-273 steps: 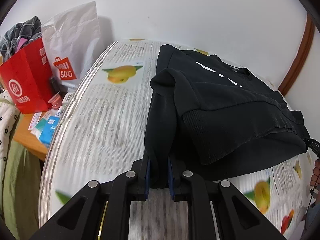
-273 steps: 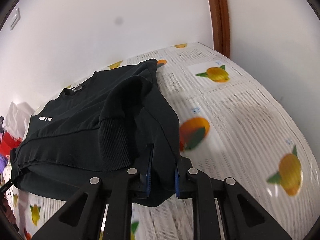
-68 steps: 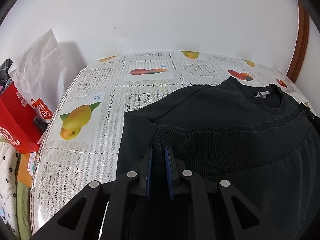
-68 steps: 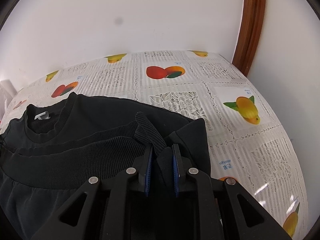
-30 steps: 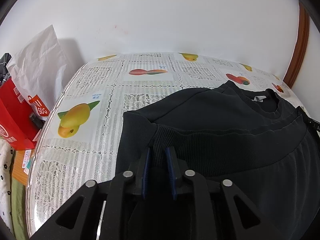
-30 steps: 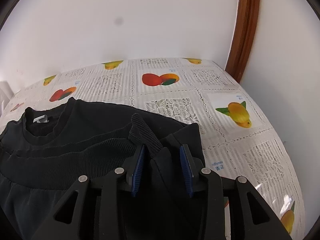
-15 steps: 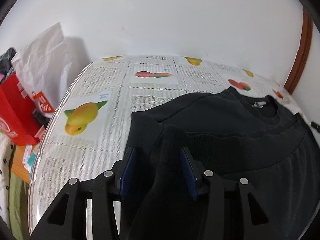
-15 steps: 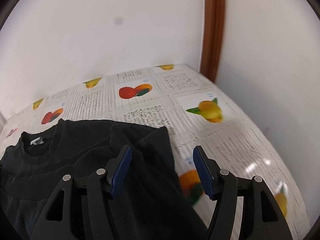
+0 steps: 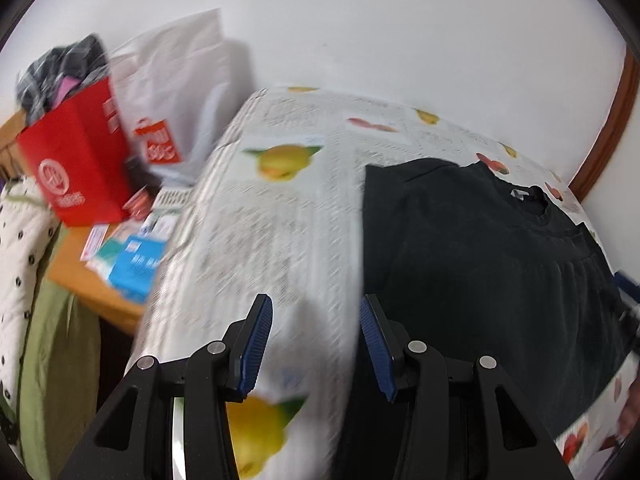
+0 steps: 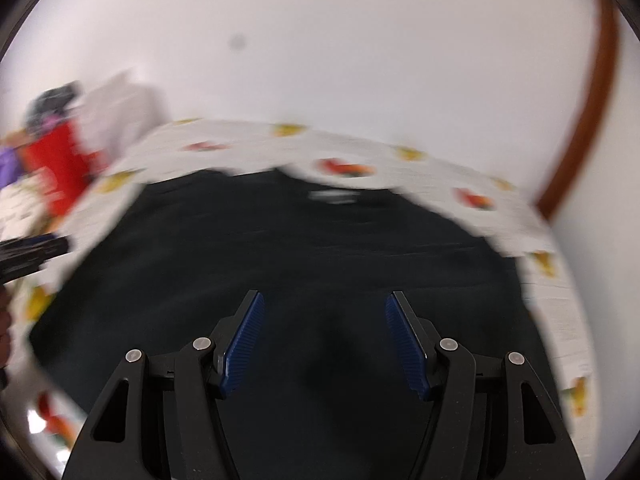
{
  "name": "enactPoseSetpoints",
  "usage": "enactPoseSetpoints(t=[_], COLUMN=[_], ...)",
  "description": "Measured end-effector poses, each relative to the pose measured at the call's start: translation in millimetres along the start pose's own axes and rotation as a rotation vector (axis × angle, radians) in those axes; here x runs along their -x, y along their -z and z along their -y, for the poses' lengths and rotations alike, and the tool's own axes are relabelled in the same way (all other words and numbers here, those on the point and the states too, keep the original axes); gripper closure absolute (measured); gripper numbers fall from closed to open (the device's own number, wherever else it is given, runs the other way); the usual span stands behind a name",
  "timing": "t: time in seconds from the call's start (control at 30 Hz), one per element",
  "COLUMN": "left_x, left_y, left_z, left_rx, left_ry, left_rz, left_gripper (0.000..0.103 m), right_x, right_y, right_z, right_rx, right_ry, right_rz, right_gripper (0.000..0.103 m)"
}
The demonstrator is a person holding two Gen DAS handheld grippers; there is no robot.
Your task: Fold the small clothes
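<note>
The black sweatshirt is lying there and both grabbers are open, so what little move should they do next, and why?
Probably bring the left gripper right onto the near left edge of the black sweatshirt and pinch it for another fold. Both grippers are open and hold nothing; the right gripper hangs over the dark cloth. The sweatshirt lies on the fruit-print tablecloth, folded once at most. The blur hides the rest.

A matt black cloth sweatshirt (image 9: 480, 248) lies on a glossy, lace-patterned plastic tablecloth (image 9: 280, 232); ribbed blue pads (image 10: 242, 344) line matt black plastic fingers, beside a smooth red paper bag (image 9: 76, 160).
</note>
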State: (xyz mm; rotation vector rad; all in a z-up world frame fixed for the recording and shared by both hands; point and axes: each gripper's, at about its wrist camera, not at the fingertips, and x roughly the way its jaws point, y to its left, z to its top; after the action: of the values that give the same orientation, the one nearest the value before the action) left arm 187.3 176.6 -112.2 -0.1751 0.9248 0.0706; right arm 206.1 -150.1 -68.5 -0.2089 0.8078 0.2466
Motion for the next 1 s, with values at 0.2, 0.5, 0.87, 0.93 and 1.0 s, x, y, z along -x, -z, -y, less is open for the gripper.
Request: enactPoseSetpoints(t=[0.2, 0.5, 0.87, 0.93, 1.0], left_x=[17.8, 34.7, 37.9, 37.8, 37.0], left_y=[17.9, 30.3, 37.0, 38.3, 39.5], left_z=[-27.4, -49.5, -73.9, -78.1, -82.1], left_rx=[-0.003, 0.033, 0.073, 0.084, 0.095], left_ry=[-0.021, 0.047, 0.074, 0.071, 0.073], left_rz=[-0.018, 0.012, 0.02, 0.02, 0.016], left_gripper=[0.06, 0.06, 0.06, 0.06, 0.06], right_x=[6.8, 14.5, 4.1, 1.9, -0.4], right_y=[27.4, 70.0, 85.2, 81.0, 78.5], right_z=[-100.3, -200.6, -247.9, -248.7, -251.2], right_rx=[0.14, 0.29, 0.441, 0.425, 0.416], right_ry=[-0.141, -0.303, -0.171, -0.159, -0.136], right_rz=[-0.016, -0.058, -0.025, -0.025, -0.012], right_gripper=[0.04, 0.04, 0.033, 0.034, 0.041])
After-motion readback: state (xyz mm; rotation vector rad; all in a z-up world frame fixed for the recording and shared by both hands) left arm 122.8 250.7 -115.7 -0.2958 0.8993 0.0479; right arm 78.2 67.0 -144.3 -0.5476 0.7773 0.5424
